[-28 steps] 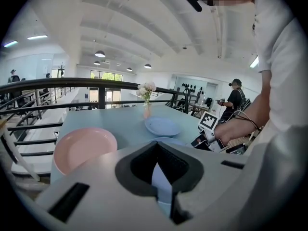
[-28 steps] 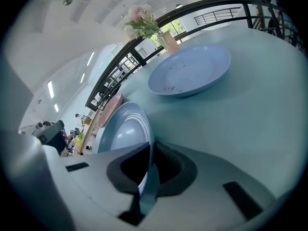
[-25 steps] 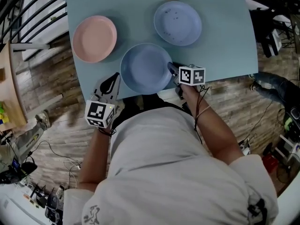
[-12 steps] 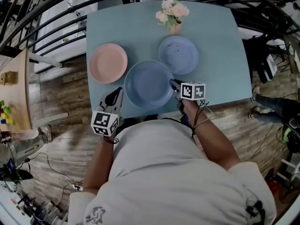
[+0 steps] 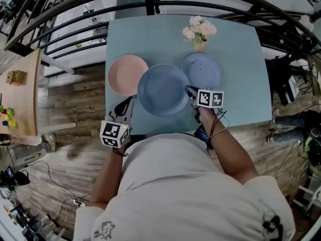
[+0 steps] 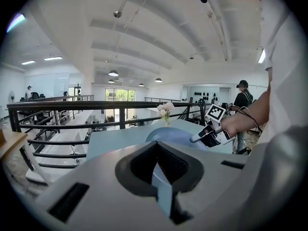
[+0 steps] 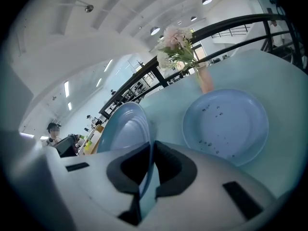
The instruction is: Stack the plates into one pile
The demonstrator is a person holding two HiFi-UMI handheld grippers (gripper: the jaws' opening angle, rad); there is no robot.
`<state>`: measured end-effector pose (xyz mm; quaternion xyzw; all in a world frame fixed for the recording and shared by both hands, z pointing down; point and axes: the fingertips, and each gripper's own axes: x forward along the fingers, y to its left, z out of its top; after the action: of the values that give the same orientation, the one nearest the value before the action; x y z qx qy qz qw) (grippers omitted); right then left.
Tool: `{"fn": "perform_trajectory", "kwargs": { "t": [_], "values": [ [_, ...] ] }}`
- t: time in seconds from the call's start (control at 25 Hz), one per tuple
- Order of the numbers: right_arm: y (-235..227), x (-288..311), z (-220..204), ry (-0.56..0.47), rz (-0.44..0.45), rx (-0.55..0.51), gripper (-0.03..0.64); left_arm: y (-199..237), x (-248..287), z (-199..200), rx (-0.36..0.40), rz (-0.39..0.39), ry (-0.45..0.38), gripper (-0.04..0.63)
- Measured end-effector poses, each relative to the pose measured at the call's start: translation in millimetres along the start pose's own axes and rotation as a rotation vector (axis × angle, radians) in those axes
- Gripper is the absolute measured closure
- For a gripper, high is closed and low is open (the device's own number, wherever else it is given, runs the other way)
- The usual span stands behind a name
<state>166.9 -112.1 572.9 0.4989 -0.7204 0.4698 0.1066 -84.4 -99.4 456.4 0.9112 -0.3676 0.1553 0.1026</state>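
The right gripper's (image 5: pixel 189 90) fingers pinch the blue plate's (image 5: pixel 163 90) rim; it hides edges of the pink plate (image 5: pixel 123 74) and speckled plate (image 5: pixel 204 69). The left gripper's (image 5: pixel 124 106) fingers seem pressed together, at the tabletop (image 5: pixel 238 84) edge.

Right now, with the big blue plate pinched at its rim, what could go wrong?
1. The right gripper holds the large blue plate by a single spot on its rim, tilted and clear of the table, and the left gripper is off it. The plate could swing or slip out.
2. The flower vase stands close by the far edge of the speckled blue plate. Setting the plate down there might knock the vase over.
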Motion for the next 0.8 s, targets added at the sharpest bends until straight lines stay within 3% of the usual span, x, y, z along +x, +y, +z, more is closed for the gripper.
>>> {"fn": "perform_trajectory", "kwargs": {
  "t": [0.8],
  "values": [
    [71.4, 88.4, 26.3, 0.004, -0.031, 0.003, 0.594, 107.1, -19.0, -9.5, -0.011, -0.062, 0.039, 0.591]
  ]
}}
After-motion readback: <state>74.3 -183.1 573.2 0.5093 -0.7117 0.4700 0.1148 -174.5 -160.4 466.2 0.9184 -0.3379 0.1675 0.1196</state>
